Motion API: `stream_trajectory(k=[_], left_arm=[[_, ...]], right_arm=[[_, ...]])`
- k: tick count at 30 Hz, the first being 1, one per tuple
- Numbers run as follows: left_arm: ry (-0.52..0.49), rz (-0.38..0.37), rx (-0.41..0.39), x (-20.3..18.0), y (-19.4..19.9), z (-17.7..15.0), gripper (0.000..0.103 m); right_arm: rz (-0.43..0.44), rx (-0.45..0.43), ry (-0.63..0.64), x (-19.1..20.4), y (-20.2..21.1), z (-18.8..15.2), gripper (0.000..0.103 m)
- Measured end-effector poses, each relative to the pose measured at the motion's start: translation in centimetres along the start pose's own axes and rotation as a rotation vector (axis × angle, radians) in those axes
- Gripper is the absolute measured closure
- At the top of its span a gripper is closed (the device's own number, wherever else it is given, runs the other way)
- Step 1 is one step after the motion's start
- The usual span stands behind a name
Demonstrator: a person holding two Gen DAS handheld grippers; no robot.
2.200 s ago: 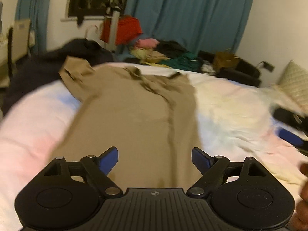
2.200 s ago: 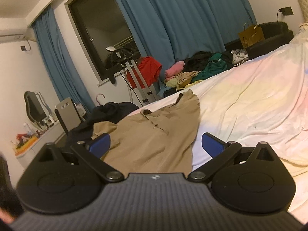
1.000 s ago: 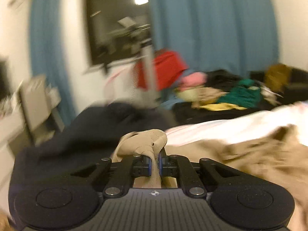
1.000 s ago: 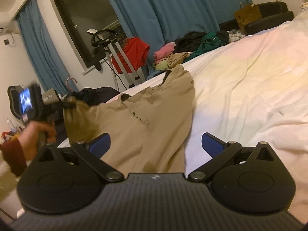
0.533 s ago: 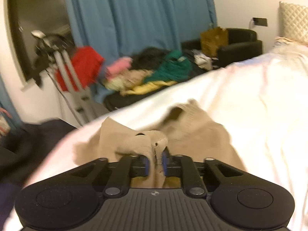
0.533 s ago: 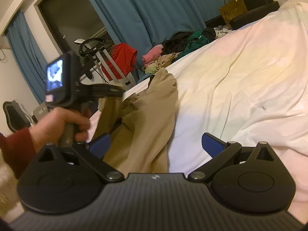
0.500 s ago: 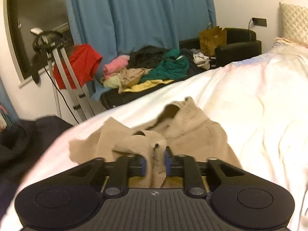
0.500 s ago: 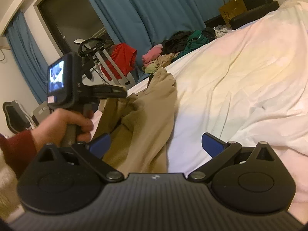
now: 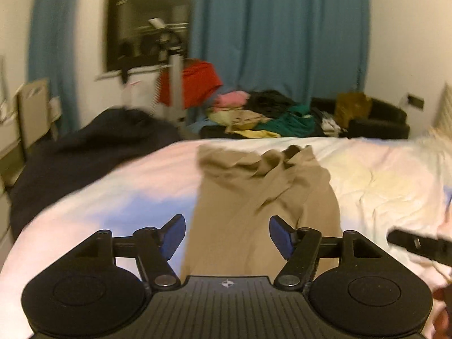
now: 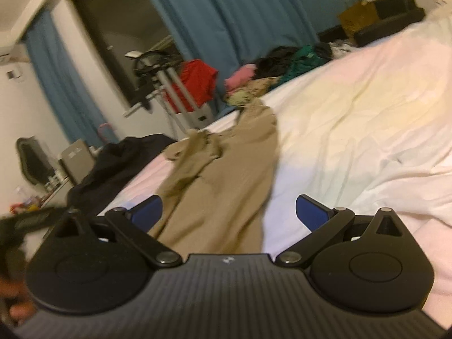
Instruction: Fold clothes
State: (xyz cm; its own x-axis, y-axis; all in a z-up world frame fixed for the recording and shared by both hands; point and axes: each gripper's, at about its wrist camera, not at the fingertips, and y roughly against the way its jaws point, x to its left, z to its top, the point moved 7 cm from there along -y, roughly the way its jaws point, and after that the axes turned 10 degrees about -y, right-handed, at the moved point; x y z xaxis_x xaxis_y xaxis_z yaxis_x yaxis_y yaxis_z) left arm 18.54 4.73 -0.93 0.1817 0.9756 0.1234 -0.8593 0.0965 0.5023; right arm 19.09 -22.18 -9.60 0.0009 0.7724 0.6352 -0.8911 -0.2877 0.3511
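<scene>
On the white-sheeted bed, your left gripper, its fingers just spread, has dropped the sleeve inward across the tan long-sleeved cotton top, so this fold looks done; your right gripper hangs wide open, empty.

blue curtains, white bedsheet, clothes pile
</scene>
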Motion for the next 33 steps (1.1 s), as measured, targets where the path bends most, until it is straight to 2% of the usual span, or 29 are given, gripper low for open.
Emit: stream_trajectory(k=[2,4,8,10,12,15,20,23,26,27,30,33], left_arm=[[0.04,0.027,0.023,2.0,2.4,-1.6,0.035],[0.086,0.029,0.024,3.7,4.6,-2.6,0.035],[0.162,0.0,-0.015,6.1,6.8,-3.1,0.034],[0.169,-0.004,-0.031,6.9,7.2,-3.1,0.034],[0.163,0.008,-0.044,7.6,7.2,-3.2,0.034],[0.158,0.035,-0.042,8.6,7.2,-3.9,0.034],[0.199,0.022,-0.04,9.8,6.9,-4.6,0.034],[0.21,0.017,-0.046,10.1,7.0,-4.7,0.034],[0.211,0.014,-0.045,10.1,7.2,-4.8,0.034],[0.212,0.012,-0.048,10.1,7.3,-4.8,0.034],[0.212,0.005,-0.053,10.0,7.5,-4.6,0.034],[0.212,-0.004,-0.055,9.8,7.7,-4.5,0.034]], right_arm=[[0.048,0.038,0.015,1.5,0.9,-1.1,0.006],[0.101,0.098,0.025,3.1,2.1,-2.8,0.023],[0.236,0.285,-0.001,6.4,3.9,-7.5,0.03],[0.284,0.393,-0.024,8.1,4.1,-10.3,0.038],[0.304,0.491,-0.049,9.8,3.7,-13.0,0.044],[0.313,0.614,-0.091,12.2,2.3,-17.1,0.045],[0.269,0.727,-0.126,14.0,-0.7,-22.7,0.05],[0.238,0.735,-0.088,14.7,-1.8,-24.1,0.055],[0.214,0.72,-0.086,14.4,-2.0,-24.0,0.082],[0.213,0.714,-0.084,14.3,-1.9,-23.8,0.094],[0.22,0.677,-0.044,14.6,-0.5,-22.7,0.098],[0.241,0.622,0.024,14.7,1.6,-20.2,0.098]])
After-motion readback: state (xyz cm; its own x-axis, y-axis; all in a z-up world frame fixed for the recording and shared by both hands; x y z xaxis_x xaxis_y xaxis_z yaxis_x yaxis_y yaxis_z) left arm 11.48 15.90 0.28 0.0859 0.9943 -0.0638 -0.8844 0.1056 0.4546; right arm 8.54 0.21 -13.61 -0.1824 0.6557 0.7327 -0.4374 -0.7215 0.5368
